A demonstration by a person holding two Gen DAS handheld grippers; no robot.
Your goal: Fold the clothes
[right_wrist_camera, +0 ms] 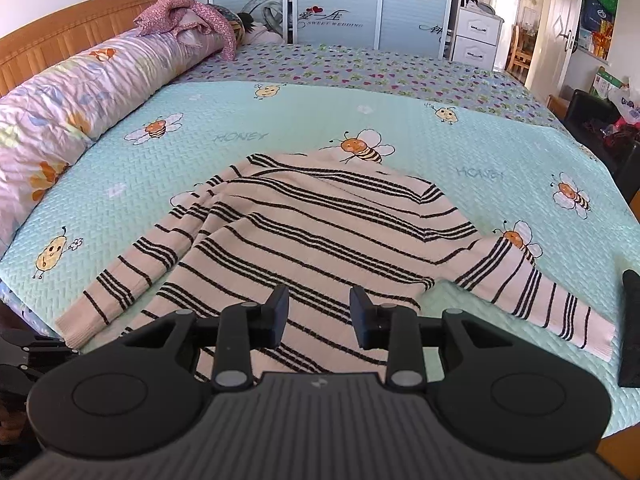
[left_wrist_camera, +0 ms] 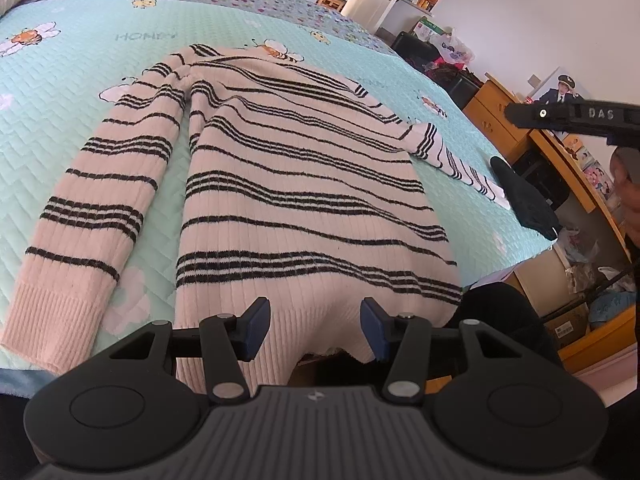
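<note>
A pink sweater (left_wrist_camera: 304, 184) with black stripes lies flat on the mint bee-print bedspread (left_wrist_camera: 60, 120), both sleeves spread out to the sides. Its ribbed hem reaches the near bed edge. My left gripper (left_wrist_camera: 315, 326) hovers open just over that hem, and the pads do not press on the fabric. In the right wrist view the sweater (right_wrist_camera: 320, 232) fills the middle. My right gripper (right_wrist_camera: 320, 316) stands open above its lower body with nothing pinched. The right sleeve (right_wrist_camera: 552, 304) stretches off to the right. The right gripper's black body (left_wrist_camera: 576, 118) pokes in from the right edge of the left wrist view.
A black object (right_wrist_camera: 632, 328) lies on the bed beside the right cuff. A long floral bolster (right_wrist_camera: 60, 104) runs along the wooden headboard (right_wrist_camera: 60, 36). A wooden desk (left_wrist_camera: 560, 160) and clutter stand past the bed's right edge.
</note>
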